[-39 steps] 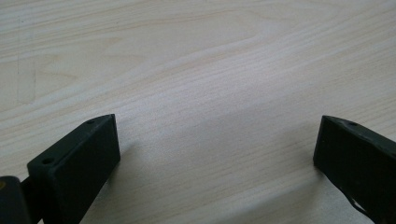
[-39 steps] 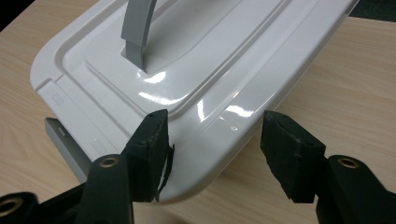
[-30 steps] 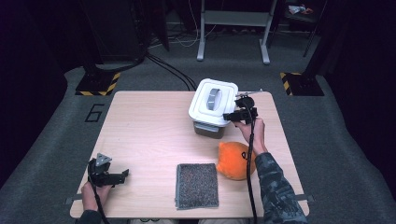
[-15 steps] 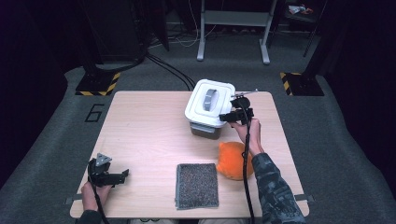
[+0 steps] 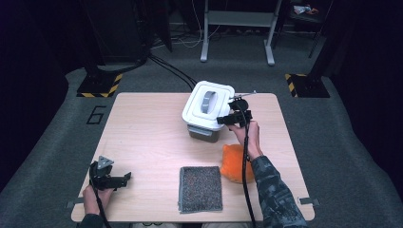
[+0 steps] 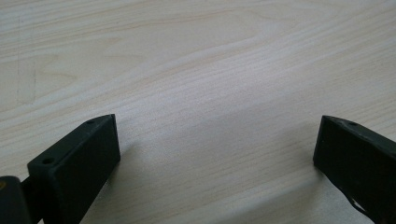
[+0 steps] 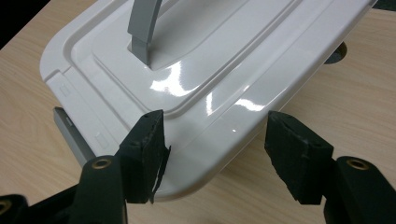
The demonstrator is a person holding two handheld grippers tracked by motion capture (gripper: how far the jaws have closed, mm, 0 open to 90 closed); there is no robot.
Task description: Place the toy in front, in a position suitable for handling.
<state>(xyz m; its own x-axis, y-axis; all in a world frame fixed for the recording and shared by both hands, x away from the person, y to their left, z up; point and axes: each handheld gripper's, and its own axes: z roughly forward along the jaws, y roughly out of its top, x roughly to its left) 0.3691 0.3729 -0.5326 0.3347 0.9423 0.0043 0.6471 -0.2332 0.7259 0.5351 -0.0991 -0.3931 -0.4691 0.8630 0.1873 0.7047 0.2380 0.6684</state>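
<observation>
On the pale wooden tabletop [image 5: 142,128], a white box [image 5: 207,111] with a white lid [image 5: 209,102] and a grey handle [image 5: 208,100] stands toward twelve o'clock from the tabletop's middle, near the far edge. The lid sits tilted on the darker body beneath it. The right tool [image 5: 228,118] hovers at the box's three o'clock side, at the near right corner of the lid, held by the right hand [image 5: 249,137]. In the right gripper view, the right tool [image 7: 212,140] has its jaws standing about half apart and straddling the lid's [image 7: 210,70] rounded corner: one jaw lies over the top of the rim, the other is clear of the lid's edge with bare wood showing in between, so the pads are not clamped on it. The jaws have just been opening slightly with that corner between them. An orange soft thing [image 5: 233,163] lies at five o'clock from the box, just beside the forearm, and a grey cloth [image 5: 200,188] lies at six o'clock from the middle, near the front edge. The left tool [image 5: 110,176] rests at eight o'clock near the front left corner, well apart from the box; in the left gripper view, the left tool [image 6: 217,154] has its jaws spread wide over bare wood [image 6: 210,70], holding nothing.
</observation>
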